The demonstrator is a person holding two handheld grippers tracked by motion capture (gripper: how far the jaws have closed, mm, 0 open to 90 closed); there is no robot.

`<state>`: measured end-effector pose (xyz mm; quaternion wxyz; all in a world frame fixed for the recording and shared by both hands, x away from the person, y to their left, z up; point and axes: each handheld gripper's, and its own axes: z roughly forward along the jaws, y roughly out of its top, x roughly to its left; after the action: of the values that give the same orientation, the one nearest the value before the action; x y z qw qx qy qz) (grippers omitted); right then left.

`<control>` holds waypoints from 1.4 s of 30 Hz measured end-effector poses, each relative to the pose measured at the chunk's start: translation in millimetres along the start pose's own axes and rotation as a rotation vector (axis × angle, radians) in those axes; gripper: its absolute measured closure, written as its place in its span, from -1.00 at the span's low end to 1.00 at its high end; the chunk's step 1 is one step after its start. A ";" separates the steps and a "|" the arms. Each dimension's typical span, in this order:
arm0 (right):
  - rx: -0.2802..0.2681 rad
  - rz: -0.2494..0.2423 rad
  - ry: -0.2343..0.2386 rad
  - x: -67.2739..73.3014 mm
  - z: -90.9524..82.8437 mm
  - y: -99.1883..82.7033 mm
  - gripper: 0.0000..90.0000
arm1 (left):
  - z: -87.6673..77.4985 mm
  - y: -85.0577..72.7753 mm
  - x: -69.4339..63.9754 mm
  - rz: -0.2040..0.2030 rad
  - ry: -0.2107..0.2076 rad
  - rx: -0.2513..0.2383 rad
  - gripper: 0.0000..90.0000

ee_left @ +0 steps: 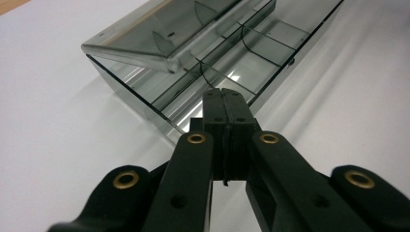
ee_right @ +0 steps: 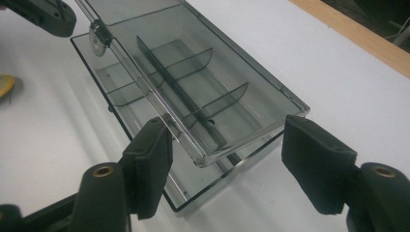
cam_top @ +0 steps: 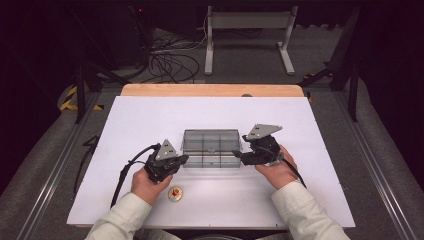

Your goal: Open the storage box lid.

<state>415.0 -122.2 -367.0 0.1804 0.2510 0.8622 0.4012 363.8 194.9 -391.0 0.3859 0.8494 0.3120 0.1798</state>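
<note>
Smoky clear plastic compartment box (cam_top: 210,148) sits between the grippers, left gripper (cam_top: 175,161) clamped shut on nothing bracing its end, right gripper (ee_right: 227,159) half-open straddling the raised lid (ee_right: 193,87) to grip it.

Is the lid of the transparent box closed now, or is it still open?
Partly open. The lid is raised at an angle above the transparent box, with a gap along its front edge; the compartments look empty.

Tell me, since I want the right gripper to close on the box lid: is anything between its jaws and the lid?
Nothing visible blocks it. The right gripper is open, its jaws standing either side of the raised lid of the clear plastic box. The shut left gripper is at the box's opposite end.
</note>
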 end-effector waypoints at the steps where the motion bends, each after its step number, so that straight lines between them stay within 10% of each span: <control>1: -0.001 0.003 0.002 -0.4 -0.3 0.6 -0.19 | 0.0 -0.1 -0.1 0.005 0.001 0.002 0.99; 42: -0.018 0.000 -0.006 -24.9 -8.1 42.9 0.17 | 3.7 -2.0 -2.3 0.045 0.002 0.031 0.99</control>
<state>443.3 -117.8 -325.7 0.1852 0.2504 0.8580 0.4084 363.4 192.3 -395.1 0.3681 0.8619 0.2960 0.1843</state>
